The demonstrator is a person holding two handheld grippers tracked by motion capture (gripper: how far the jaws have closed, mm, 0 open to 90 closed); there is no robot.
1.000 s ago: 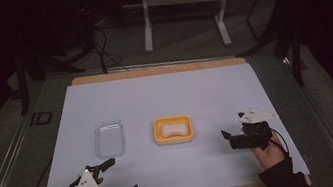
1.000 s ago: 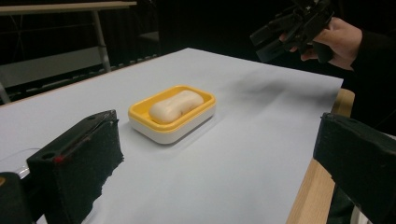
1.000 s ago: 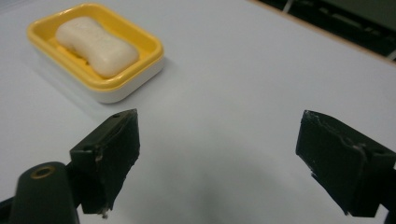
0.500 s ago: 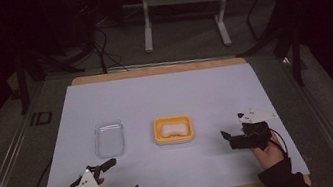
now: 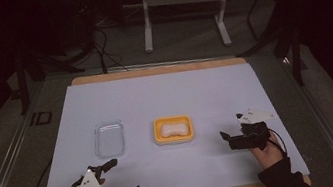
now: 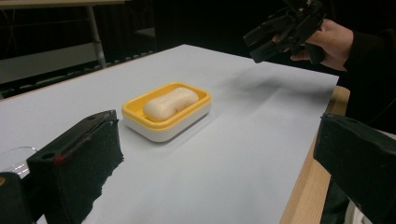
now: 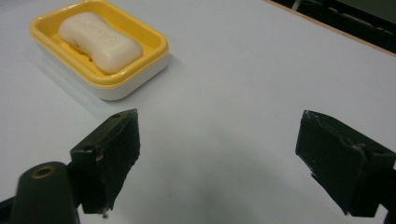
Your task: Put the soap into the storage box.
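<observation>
Work in hand: the right tongs (image 5: 226, 138) point toward the soap dish (image 5: 173, 129), so I judge the work concerns the soap (image 5: 173, 129) and its dish, perhaps also the clear lid (image 5: 110, 138) beside it.
Done: nothing that I can see; the soap lies in the yellow dish and no tongs touch anything.
Left: I judge the whole work is left, beginning with the approach to the dish.
Soap place: inside the dish, near the middle of the desk (image 5: 164, 94), between the two tongs.
Clear lid place: flat on the desk, left of the dish, apart from it.
Right tongs state: the jaws stand wide apart with only bare desk between them in the right gripper view; they hold nothing.
Right hand pose: the hand (image 5: 266, 153) comes from the near right edge and holds the tongs low over the desk, aimed left at the dish, near it but not touching.
Left tongs state: the left tongs (image 5: 124, 179) have jaws spread wide and are empty.
Left hand pose: at the near left corner of the desk, well apart from the dish; in the left gripper view the dish shows between the jaws farther off.
</observation>
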